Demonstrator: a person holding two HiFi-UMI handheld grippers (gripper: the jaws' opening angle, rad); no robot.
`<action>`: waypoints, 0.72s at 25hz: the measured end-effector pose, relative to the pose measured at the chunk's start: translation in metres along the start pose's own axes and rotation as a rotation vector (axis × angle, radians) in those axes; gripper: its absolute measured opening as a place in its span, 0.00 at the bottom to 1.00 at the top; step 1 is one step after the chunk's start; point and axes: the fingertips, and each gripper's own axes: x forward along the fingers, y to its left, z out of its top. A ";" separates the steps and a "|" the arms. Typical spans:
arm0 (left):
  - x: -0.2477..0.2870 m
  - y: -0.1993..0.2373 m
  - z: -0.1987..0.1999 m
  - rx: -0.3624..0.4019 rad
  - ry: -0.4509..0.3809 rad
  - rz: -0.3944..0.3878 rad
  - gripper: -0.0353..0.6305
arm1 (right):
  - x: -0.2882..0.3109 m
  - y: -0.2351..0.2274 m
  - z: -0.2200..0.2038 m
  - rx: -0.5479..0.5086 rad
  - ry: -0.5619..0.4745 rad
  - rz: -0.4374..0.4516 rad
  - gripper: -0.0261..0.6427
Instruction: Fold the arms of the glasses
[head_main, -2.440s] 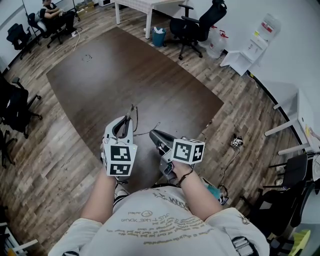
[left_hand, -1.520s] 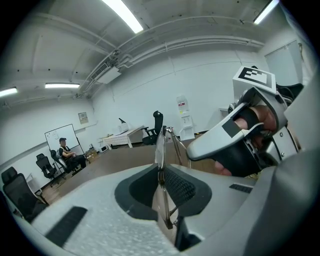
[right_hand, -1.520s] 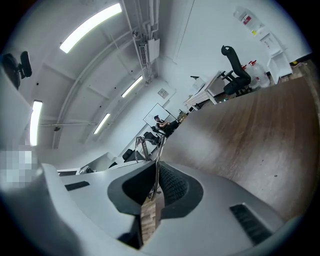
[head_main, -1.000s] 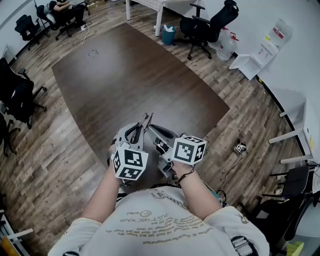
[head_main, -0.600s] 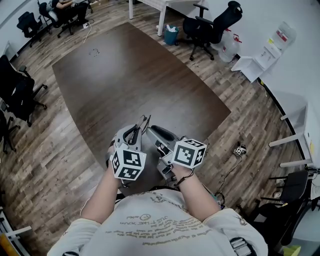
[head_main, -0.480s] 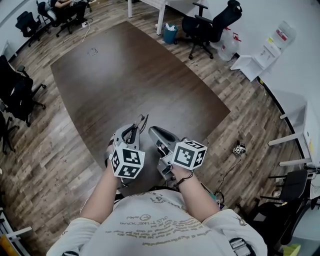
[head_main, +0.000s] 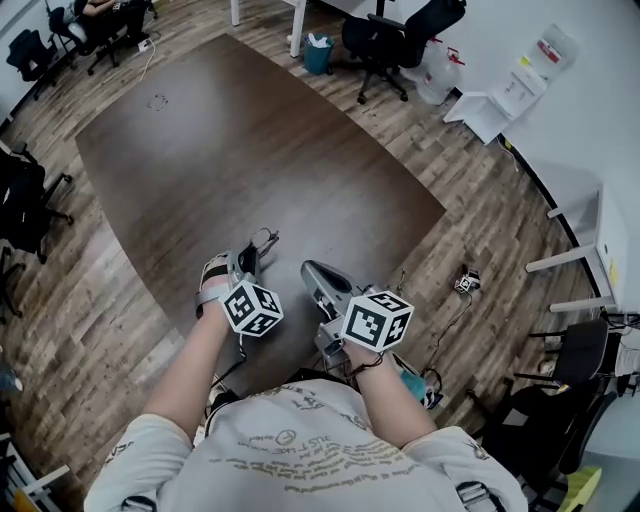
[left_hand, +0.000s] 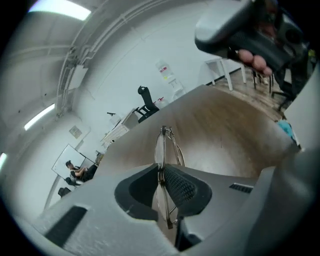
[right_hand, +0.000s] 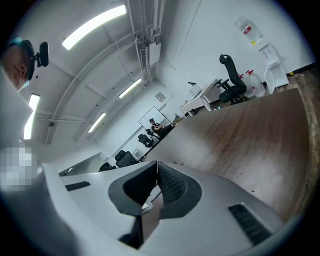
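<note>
The glasses (left_hand: 163, 145) are clamped edge-on in the left gripper (head_main: 247, 262) over the near edge of the table (head_main: 250, 140); just right, the right gripper (head_main: 312, 274) (nothing between its jaws) has just been closed; office chairs (head_main: 385, 40) are seen beyond the far corner.

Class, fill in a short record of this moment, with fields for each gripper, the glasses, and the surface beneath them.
Left gripper: shut on the glasses, which it pinches edge-on by the frame
Right gripper: jaws have just been closing and now meet, with nothing between them
Glasses: thin wire frame, held over the near end of the table; whether the arms are folded is unclear
Table: dark brown top
Grippers: side by side, not touching
</note>
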 end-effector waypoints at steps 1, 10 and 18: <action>0.007 -0.004 -0.002 0.050 0.007 0.002 0.13 | -0.002 -0.003 -0.001 0.005 0.001 -0.007 0.07; 0.046 -0.043 -0.014 0.283 0.058 -0.022 0.13 | -0.004 -0.016 -0.006 0.017 0.012 -0.016 0.07; 0.063 -0.055 -0.045 0.371 0.144 -0.038 0.14 | -0.006 -0.023 -0.006 0.021 0.010 -0.045 0.07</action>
